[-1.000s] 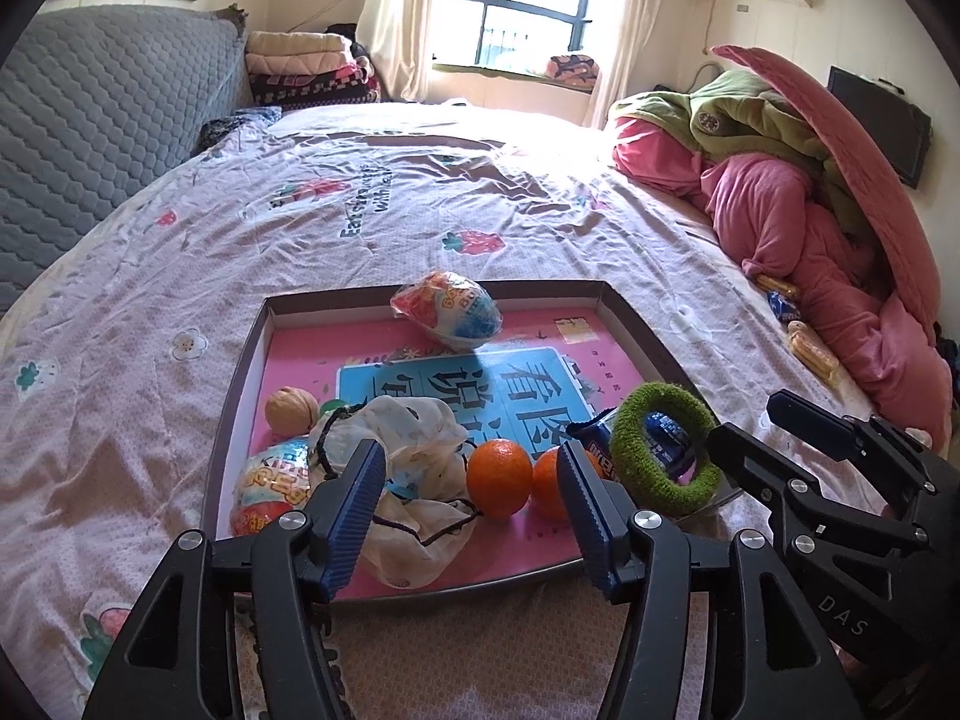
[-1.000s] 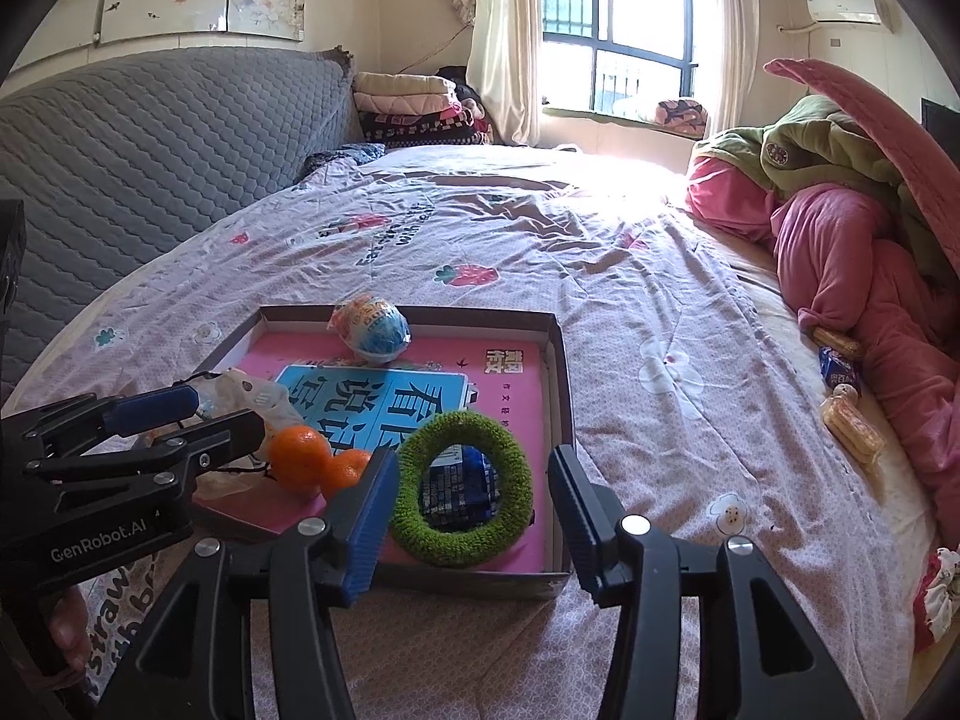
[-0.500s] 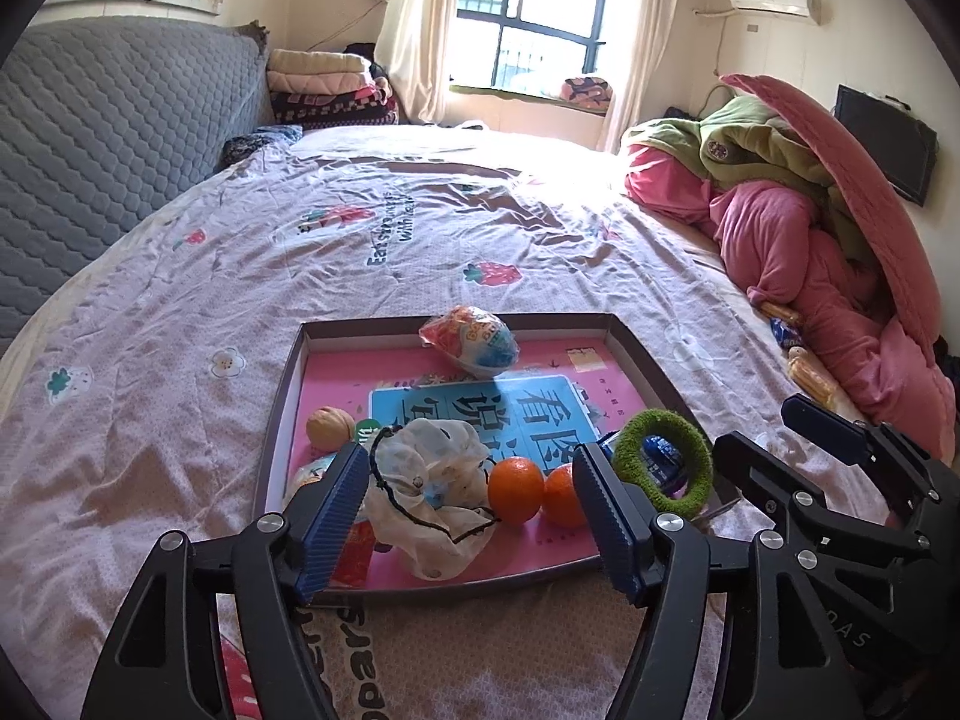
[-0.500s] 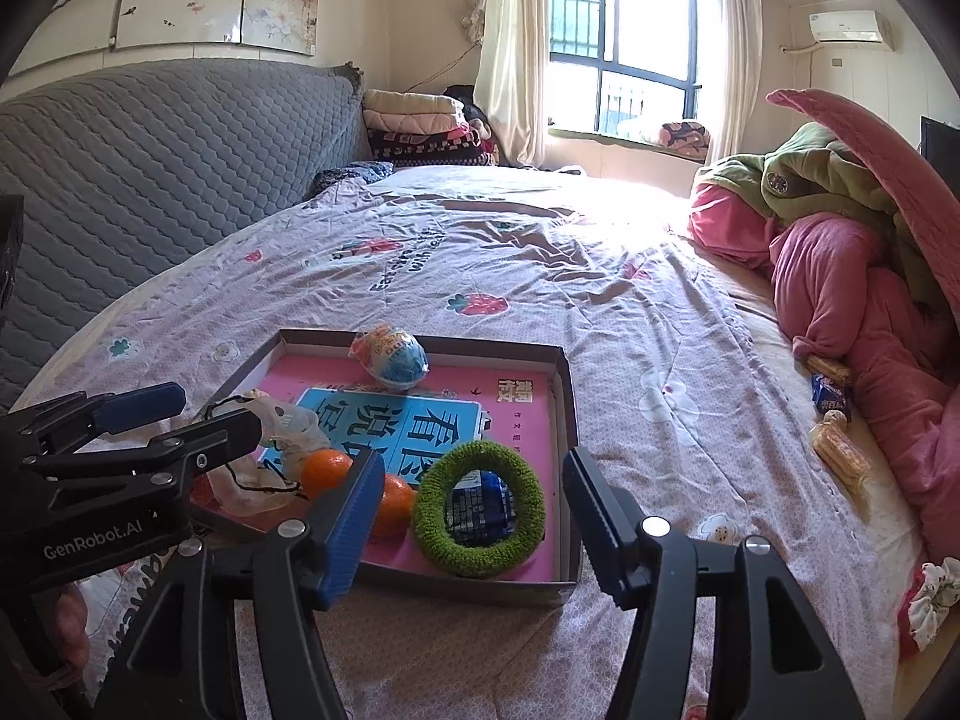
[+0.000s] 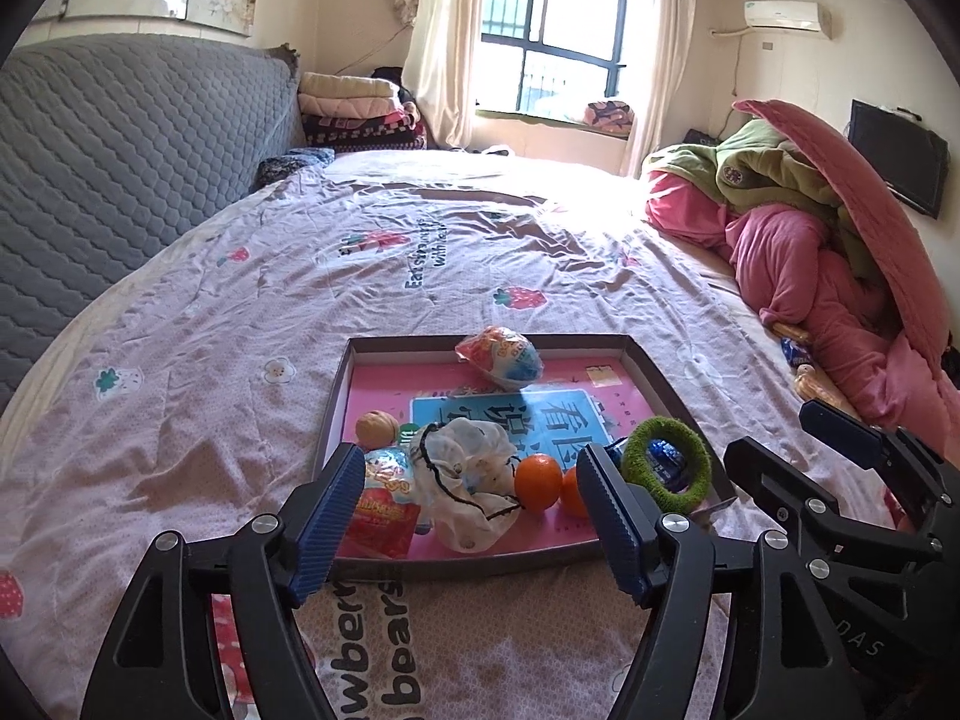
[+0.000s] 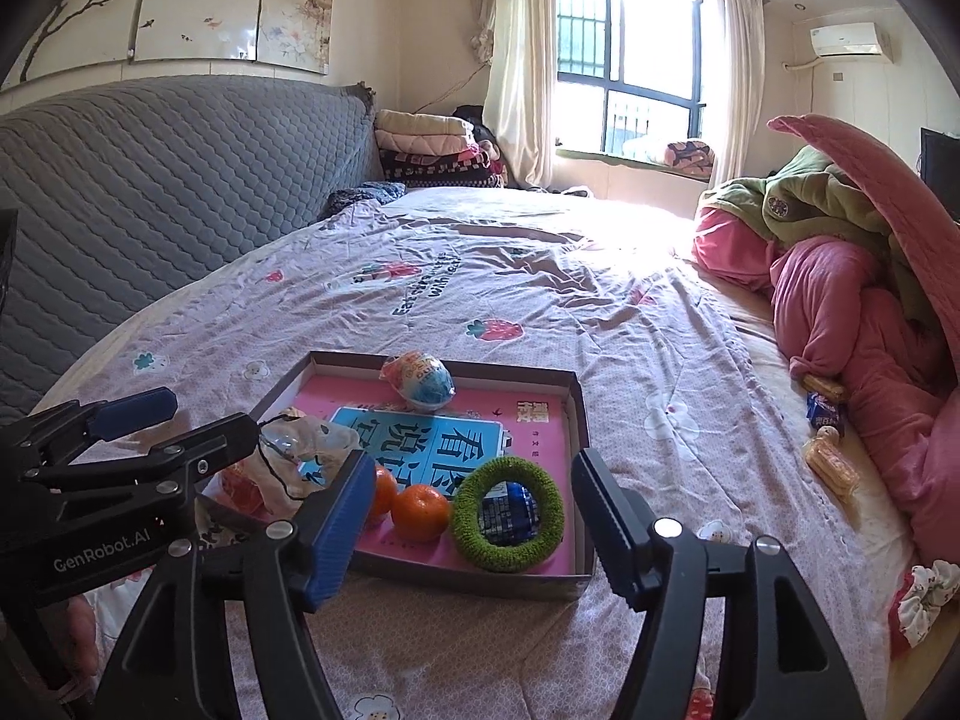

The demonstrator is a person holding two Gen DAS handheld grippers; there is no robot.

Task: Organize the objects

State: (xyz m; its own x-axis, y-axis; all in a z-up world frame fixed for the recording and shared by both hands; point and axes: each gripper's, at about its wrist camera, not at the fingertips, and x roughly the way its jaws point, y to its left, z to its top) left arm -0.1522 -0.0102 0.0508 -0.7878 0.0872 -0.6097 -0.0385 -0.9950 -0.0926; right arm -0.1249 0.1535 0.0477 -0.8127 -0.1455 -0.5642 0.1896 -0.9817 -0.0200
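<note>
While both grippers hang over the near edge of the tray (image 5: 336, 396), I have nothing in either one: left gripper (image 5: 465, 519) spread wide and empty, right gripper (image 6: 471, 519) the same.

Everything sits in the tray on the bed (image 5: 252, 312). Left view, front to back: red snack packet (image 5: 384, 516) in the near-left corner, partly behind my left finger; crumpled white bag (image 5: 474, 480) with a black cord beside it and overlapping the packet; two oranges (image 5: 538, 483) touching each other, the right one half hidden by my right finger; green ring (image 5: 666, 471) at the near-right, lying around a small blue packet (image 5: 663, 459). A walnut (image 5: 377, 427) is by the left wall, a wrapped egg-shaped toy (image 5: 501, 357) against the far wall. A pink and blue book (image 5: 540, 414) lines the bottom under it all.

Right view: the ring is between my fingers, oranges just left of it.

Off the tray, loose snacks (image 6: 828, 456) lie by the pink quilt (image 6: 858, 324) at the right edge of the bed. Grey headboard (image 5: 120, 138) along the left.
</note>
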